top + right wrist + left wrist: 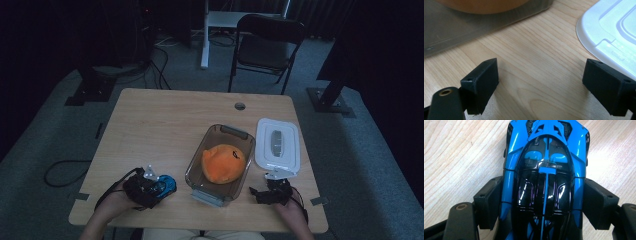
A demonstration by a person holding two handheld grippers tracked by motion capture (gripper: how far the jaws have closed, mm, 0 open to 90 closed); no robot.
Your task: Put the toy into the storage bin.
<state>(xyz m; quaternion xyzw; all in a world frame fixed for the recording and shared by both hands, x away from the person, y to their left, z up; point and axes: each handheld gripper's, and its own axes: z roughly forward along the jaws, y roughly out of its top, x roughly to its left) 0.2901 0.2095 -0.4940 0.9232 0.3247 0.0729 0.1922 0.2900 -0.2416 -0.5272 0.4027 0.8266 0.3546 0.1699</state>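
Left gripper view: gripper [541,202] clamps toy car [544,170]

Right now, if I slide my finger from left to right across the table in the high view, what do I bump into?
Left tool → blue toy car → clear box with the orange toy in it → right tool → white lid.
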